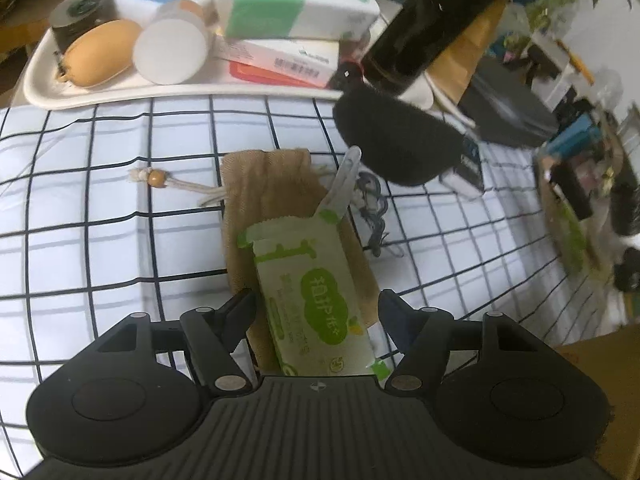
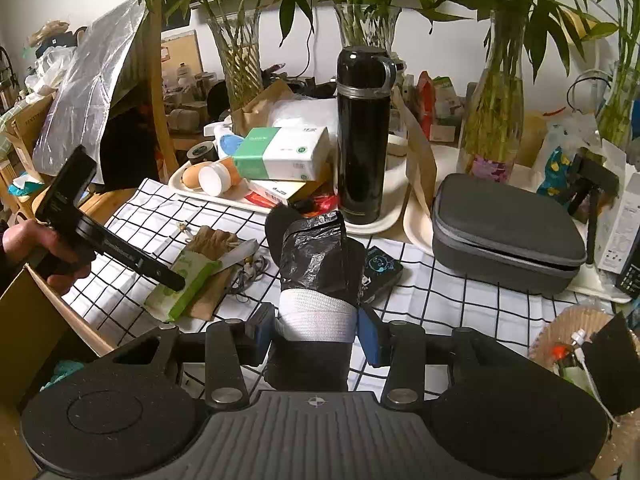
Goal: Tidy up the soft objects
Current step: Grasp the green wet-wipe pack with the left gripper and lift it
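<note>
Left wrist view looks down on a green-and-white wet wipes pack (image 1: 308,288) lying on a tan drawstring pouch (image 1: 264,184), which rests on the checked tablecloth (image 1: 100,200). The left gripper (image 1: 316,308) straddles the pack with its jaws set fairly wide, one finger (image 1: 240,312) at the pack's edge and the other standing apart; nothing is gripped yet. To take the pack alone, the pads should probably close across its narrow width and stay above the pouch cloth, so the pouch is not dragged up with it. A pale clip-like piece (image 1: 344,184) pokes out past the pack's far end, and a black fuzzy object (image 1: 396,148) sits beyond.

In the right wrist view, the right gripper (image 2: 318,328) is clamped on a roll of black bin bags (image 2: 316,264) with a white band, held above the cloth near a black flask (image 2: 362,132).
</note>
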Motion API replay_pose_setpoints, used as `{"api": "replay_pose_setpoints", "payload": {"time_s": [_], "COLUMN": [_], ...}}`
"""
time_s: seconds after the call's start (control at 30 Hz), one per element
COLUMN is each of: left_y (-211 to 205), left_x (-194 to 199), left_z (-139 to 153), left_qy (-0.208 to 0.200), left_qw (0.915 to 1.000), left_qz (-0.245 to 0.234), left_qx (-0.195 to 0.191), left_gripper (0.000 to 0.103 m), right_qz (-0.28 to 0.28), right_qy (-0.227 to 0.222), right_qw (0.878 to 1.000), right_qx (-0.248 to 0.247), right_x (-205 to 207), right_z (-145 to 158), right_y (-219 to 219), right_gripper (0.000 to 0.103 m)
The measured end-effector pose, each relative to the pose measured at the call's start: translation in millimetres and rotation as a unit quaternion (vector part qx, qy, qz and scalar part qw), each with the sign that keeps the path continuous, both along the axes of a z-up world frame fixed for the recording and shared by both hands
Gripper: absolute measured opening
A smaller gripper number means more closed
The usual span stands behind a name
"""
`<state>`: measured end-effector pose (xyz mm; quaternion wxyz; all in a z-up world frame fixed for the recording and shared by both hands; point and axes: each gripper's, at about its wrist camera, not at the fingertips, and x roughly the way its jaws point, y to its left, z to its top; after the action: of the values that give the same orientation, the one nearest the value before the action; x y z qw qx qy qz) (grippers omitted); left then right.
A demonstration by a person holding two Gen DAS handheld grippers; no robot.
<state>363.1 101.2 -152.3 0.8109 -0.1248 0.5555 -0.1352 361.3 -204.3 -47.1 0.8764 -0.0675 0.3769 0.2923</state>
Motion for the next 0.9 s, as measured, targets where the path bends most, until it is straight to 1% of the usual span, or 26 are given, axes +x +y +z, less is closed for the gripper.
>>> {"api": "replay_pose_setpoints", "payload": {"time_s": [0.2, 0.27, 0.33, 0.43, 0.57, 0.73, 0.83, 0.9], "left_y": [-19, -25, -29, -29, -28, -20, -13, -7], "left_x": [0, -2, -5, -6, -6, -8, -11, -13], "left_z": [-2, -2, -2, -2, 3, 18, 32, 42], "left_qy": [-0.01, -0.021, -0.031, -0.038, -0.045, -0.076, -0.101, -0.114], "left_qw": [0.9978, 0.9954, 0.9931, 0.9927, 0.9925, 0.9913, 0.9878, 0.9845], "left_qz": [-0.029, -0.039, -0.049, -0.05, -0.032, -0.012, 0.007, 0.029], "left_qx": [0.059, 0.084, 0.102, 0.103, 0.109, 0.107, 0.118, 0.13], "left_gripper": [0.067, 0.06, 0.057, 0.055, 0.053, 0.053, 0.053, 0.052], "right_qz": [0.002, 0.002, 0.002, 0.003, -0.001, -0.007, -0.013, -0.013], "right_qy": [0.002, 0.002, 0.002, -0.001, 0.001, -0.005, -0.012, -0.017], "right_qw": [1.0, 1.0, 1.0, 1.0, 1.0, 1.0, 1.0, 1.0], "right_qx": [-0.008, -0.01, -0.011, -0.016, -0.016, -0.005, 0.003, 0.004], "right_x": [0, 0, 0, -1, 0, -3, -6, -10], "right_z": [-3, -3, -3, -3, -4, -1, 2, 5], "right_y": [0, 0, -1, -1, -3, -6, -8, -9], "right_gripper": [0.047, 0.047, 0.047, 0.047, 0.047, 0.047, 0.047, 0.047]}}
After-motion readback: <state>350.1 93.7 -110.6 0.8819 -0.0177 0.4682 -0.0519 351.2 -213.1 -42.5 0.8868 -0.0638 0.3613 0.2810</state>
